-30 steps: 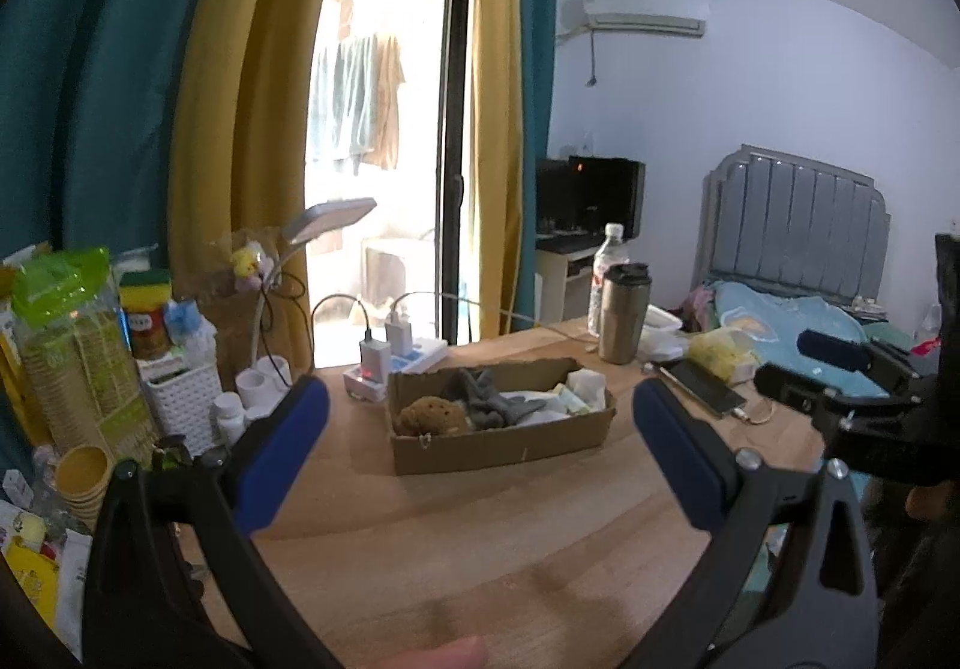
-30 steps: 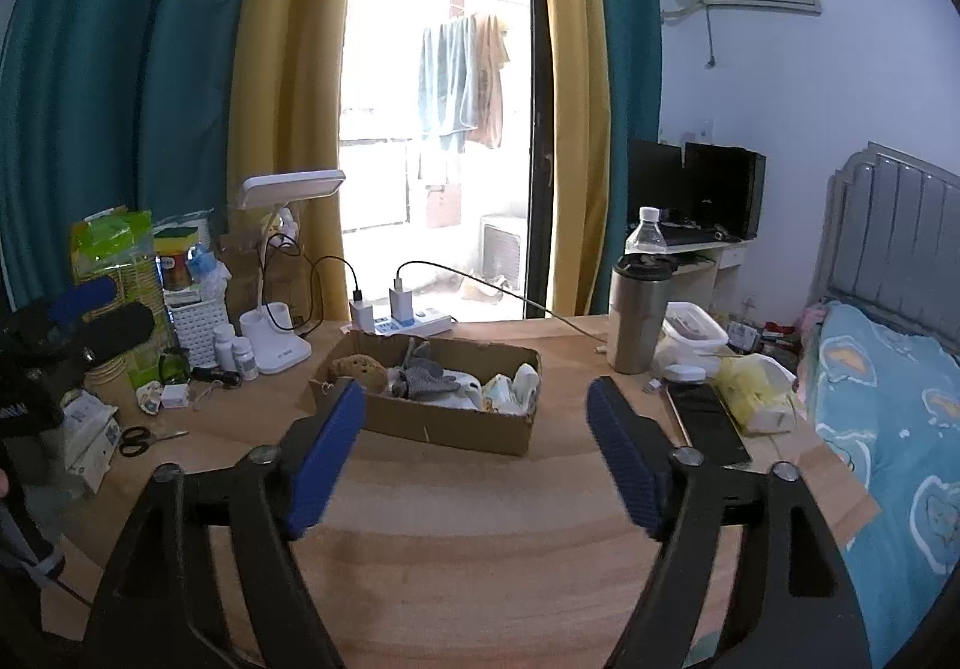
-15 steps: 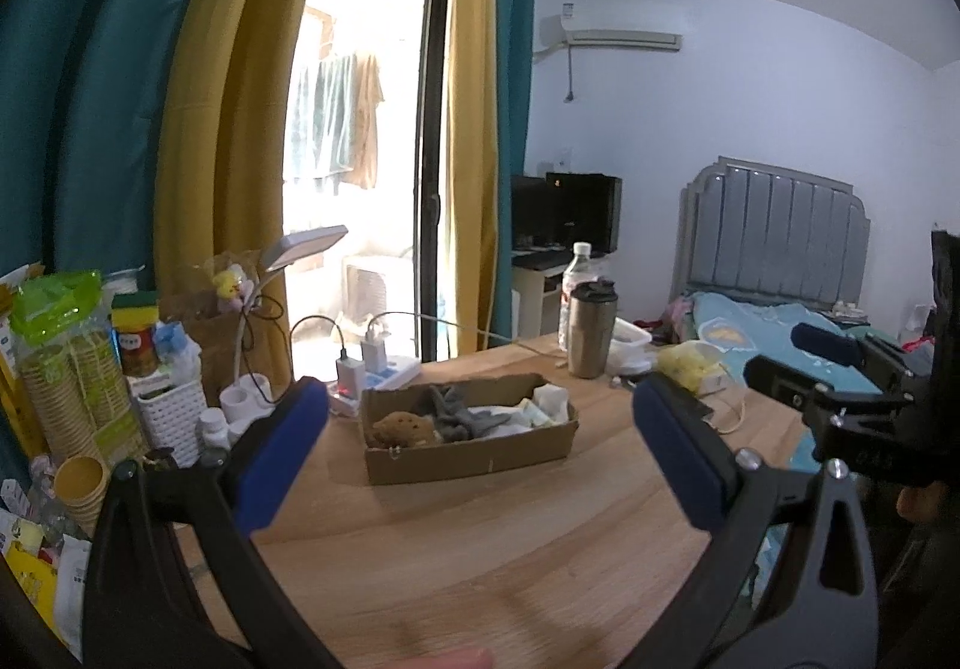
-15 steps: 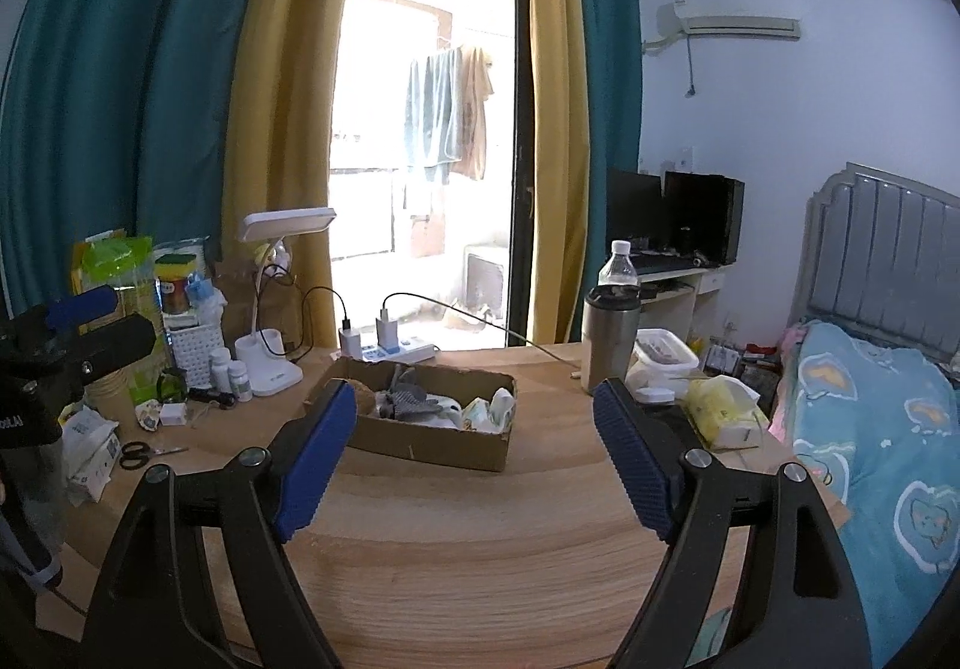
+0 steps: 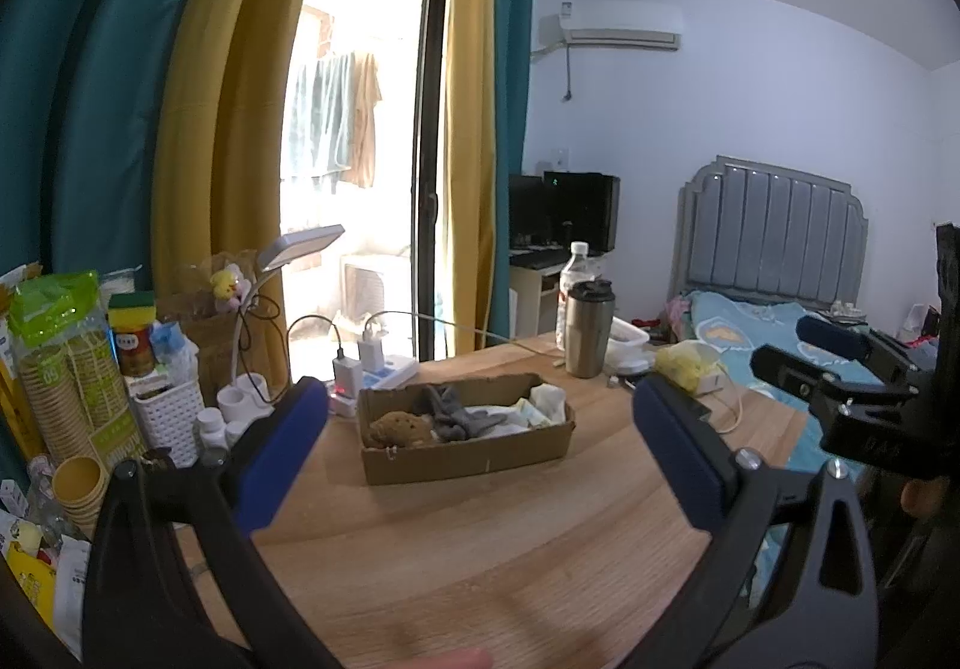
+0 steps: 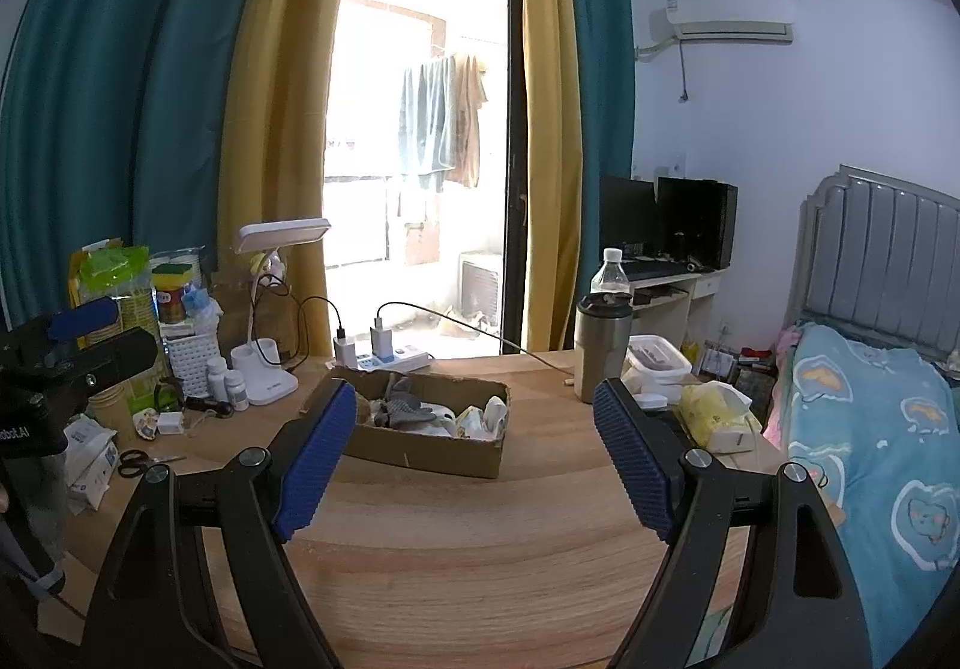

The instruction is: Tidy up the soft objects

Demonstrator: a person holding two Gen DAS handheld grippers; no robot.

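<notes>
A shallow cardboard box sits mid-table, holding a brown plush toy, a grey cloth and white and pale soft items. My left gripper hangs open above the near table, well short of the box, nothing between its blue pads. My right gripper is likewise open and empty, framing the box from the near side. Each gripper shows at the edge of the other's view.
On the wooden table: a steel tumbler, water bottle, white lidded container, yellow bag, power strip with chargers, desk lamp, pill bottles, scissors and stacked clutter at left. A bed lies right.
Both grippers have pulled back and slightly up from the box, so it looks smaller and farther now. Both stayed open and empty.
</notes>
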